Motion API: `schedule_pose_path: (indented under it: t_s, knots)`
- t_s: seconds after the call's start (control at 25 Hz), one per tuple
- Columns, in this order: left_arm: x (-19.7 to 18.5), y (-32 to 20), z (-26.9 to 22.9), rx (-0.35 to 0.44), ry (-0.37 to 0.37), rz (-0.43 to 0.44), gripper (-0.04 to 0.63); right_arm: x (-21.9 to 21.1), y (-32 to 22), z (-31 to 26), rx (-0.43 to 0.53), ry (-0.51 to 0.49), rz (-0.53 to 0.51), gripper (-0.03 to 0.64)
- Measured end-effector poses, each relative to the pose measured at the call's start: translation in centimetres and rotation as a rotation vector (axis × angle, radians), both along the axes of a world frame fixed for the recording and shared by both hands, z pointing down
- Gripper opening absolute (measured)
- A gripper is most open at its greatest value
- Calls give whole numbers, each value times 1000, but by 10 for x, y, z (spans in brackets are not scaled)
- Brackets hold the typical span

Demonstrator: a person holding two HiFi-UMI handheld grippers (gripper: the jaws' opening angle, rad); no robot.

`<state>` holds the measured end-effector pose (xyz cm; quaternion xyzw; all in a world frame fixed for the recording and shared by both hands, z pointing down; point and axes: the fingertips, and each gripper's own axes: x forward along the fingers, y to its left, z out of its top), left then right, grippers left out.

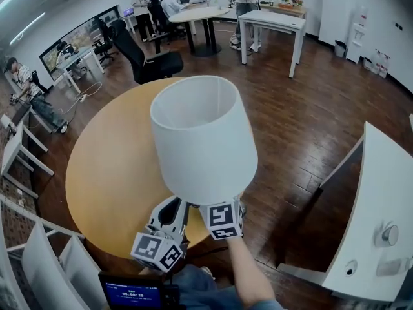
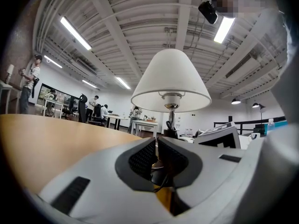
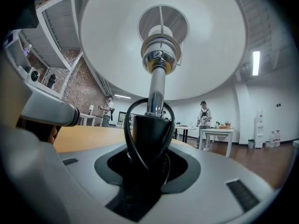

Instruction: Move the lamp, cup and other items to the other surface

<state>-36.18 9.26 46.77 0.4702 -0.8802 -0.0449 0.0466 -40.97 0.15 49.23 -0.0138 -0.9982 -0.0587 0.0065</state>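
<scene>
A lamp with a white shade [image 1: 203,137] hangs over the near edge of the round wooden table [image 1: 110,173]. My right gripper [image 3: 147,171] is shut on the lamp's black base [image 3: 148,134], which has its cord looped round it; the chrome stem [image 3: 156,90] rises straight up into the shade. In the head view the right gripper [image 1: 227,204] sits under the shade, its jaws hidden. My left gripper [image 1: 175,206] is just left of it, level, with its jaws nearly together [image 2: 156,155] on a thin black cord [image 2: 162,185]. The lamp [image 2: 170,80] stands beyond it.
A white desk [image 1: 381,199] stands at the right across a strip of dark wood floor. A black office chair [image 1: 145,60] is behind the round table, with white tables [image 1: 274,21] and several people further back. White shelving [image 1: 39,263] is at the lower left.
</scene>
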Motion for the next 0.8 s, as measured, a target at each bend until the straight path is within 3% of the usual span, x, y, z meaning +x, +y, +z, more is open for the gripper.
schedule_pose_path:
  t_s: [0.32, 0.6, 0.8]
  knots:
    - [47, -76, -32, 30, 9, 137, 29, 70, -73, -52, 24, -44, 136, 160]
    - [122, -171, -40, 50, 25, 382, 29, 177, -163, -54, 36, 28, 372, 160]
    - [219, -244, -39, 53, 39, 626, 28, 297, -236, -58, 90, -7, 623, 160]
